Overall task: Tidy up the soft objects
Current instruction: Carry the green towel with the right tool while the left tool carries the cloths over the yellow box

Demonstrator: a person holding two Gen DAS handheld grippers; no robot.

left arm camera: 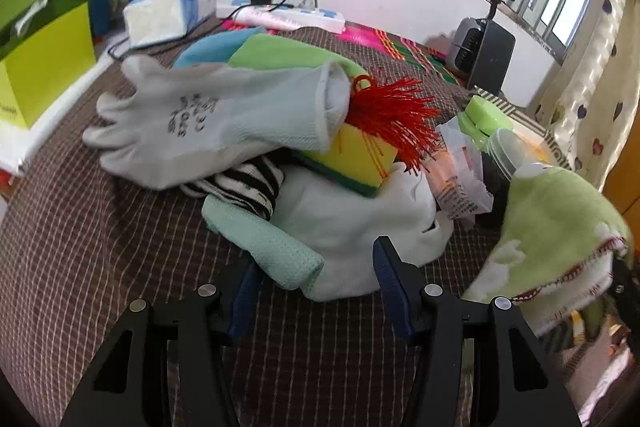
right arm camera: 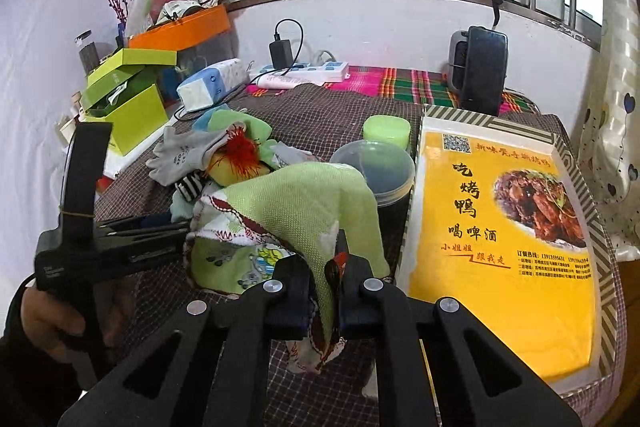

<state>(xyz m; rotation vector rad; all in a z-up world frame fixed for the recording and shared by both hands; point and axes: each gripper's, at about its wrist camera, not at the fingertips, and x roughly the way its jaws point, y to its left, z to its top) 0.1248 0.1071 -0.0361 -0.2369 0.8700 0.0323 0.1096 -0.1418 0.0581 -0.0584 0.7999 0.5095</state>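
Note:
A pile of soft things lies on the brown checked cloth: a grey work glove (left arm camera: 208,119), a mint cloth (left arm camera: 264,247), a white cloth (left arm camera: 360,223), a striped sock (left arm camera: 244,187), a yellow-green sponge (left arm camera: 352,159) and a red bristle brush (left arm camera: 392,115). My left gripper (left arm camera: 316,287) is open, its jaws on either side of the near edge of the mint and white cloths. My right gripper (right arm camera: 324,291) is shut on a green towel (right arm camera: 296,207) with red stitching and holds it lifted; the towel also hangs at the right of the left wrist view (left arm camera: 556,227).
A flat yellow food box (right arm camera: 504,227) lies at the right. A dark lidded jar (right arm camera: 376,179) and a green container (right arm camera: 386,131) stand behind the towel. Green boxes (right arm camera: 128,107), a tissue pack (right arm camera: 208,83), a power strip (right arm camera: 308,71) and a black heater (right arm camera: 480,67) stand at the back.

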